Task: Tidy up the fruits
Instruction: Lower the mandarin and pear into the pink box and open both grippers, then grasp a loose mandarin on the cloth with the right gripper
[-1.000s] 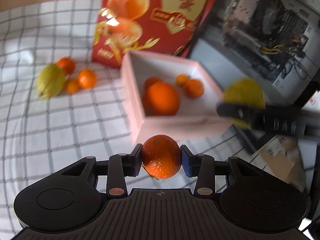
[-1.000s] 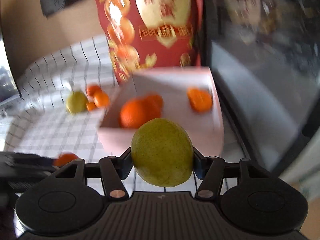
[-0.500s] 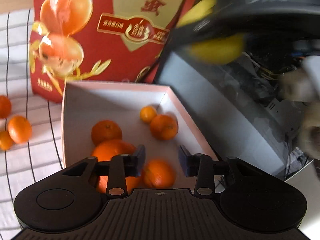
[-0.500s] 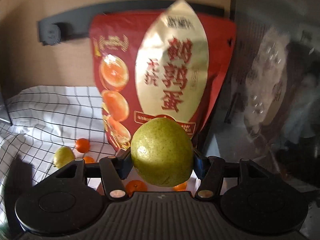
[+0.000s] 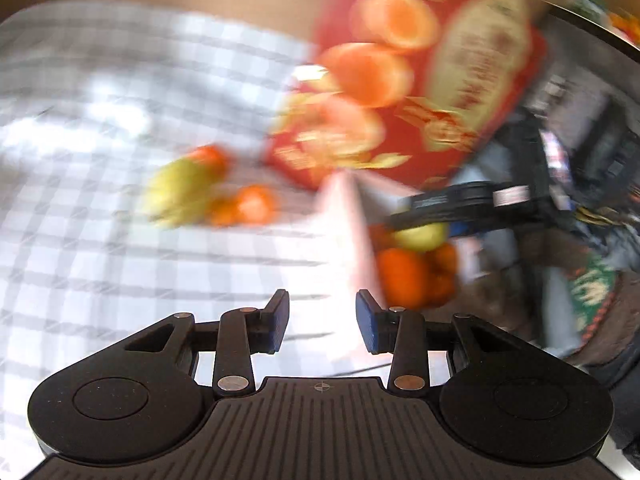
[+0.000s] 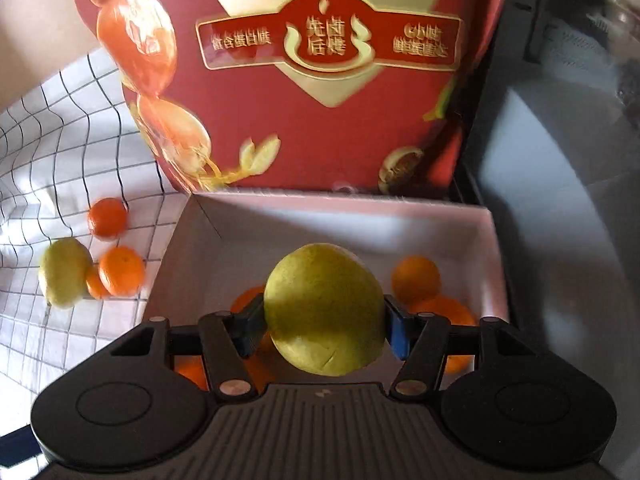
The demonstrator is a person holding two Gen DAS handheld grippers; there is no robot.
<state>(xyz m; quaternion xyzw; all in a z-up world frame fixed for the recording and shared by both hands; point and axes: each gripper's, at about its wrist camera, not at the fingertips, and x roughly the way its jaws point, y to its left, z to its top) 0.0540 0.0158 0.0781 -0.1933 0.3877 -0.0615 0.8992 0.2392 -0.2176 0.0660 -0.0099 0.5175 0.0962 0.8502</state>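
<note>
Since a second ago the left gripper (image 5: 319, 322) has let its orange go into the box (image 6: 340, 204) and swung away, jaws apart and empty. The right gripper (image 6: 324, 326) hangs over the box, clamped on a pear (image 6: 325, 314). Several oranges (image 6: 416, 280) are boxed; another pear (image 6: 64, 272) and three oranges (image 6: 122, 270) wait on the cloth (image 6: 60, 152).

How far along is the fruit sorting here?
Several oranges already lie in the pink box. The right gripper holds a green pear over it; the left gripper is open, empty. A second pear and three oranges remain on the cloth.
</note>
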